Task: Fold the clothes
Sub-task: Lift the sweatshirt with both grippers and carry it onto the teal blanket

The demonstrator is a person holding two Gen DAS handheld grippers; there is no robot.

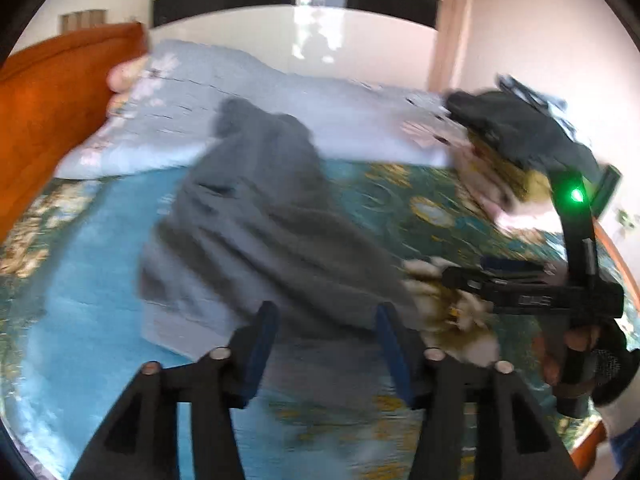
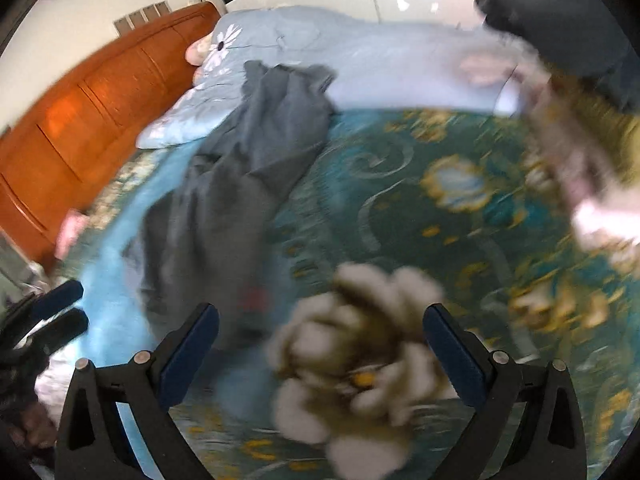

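The crumpled grey cotton garment (image 1: 256, 216) lies on the bed (image 1: 72, 264), on its teal floral bedspread, its far end reaching up onto the pale blue quilted pillow (image 1: 192, 92) near the orange wooden headboard (image 1: 52, 100). The left gripper (image 1: 326, 344) hovers just over the garment's near edge with its blue-padded fingers (image 1: 262, 340) standing moderately apart and nothing pinched between them. The right gripper (image 2: 320, 356) hangs over a large cream flower in the bedspread pattern, beside the garment, its fingers (image 2: 452, 356) wide and empty.

The step in hand looks like taking hold of the garment to spread it flat before any fold. To do it well, each gripper should probably pinch a single layer at a corner or hem, not a bunched ridge, and the two should pull apart evenly so the cloth flattens without dragging the bedspread beneath. Both views are smeared by motion, so seams and corners cannot be made out.

The left wrist view shows the right gripper from the side, with a green light on its frame and a person's hand (image 1: 576, 344) gripping its handle; it also shows the garment's near edge close up. The right wrist view shows the garment's whole length, more of the headboard, and a mixed pile of other clothes (image 2: 580, 92) at the far right of the bed, a dark item on top.
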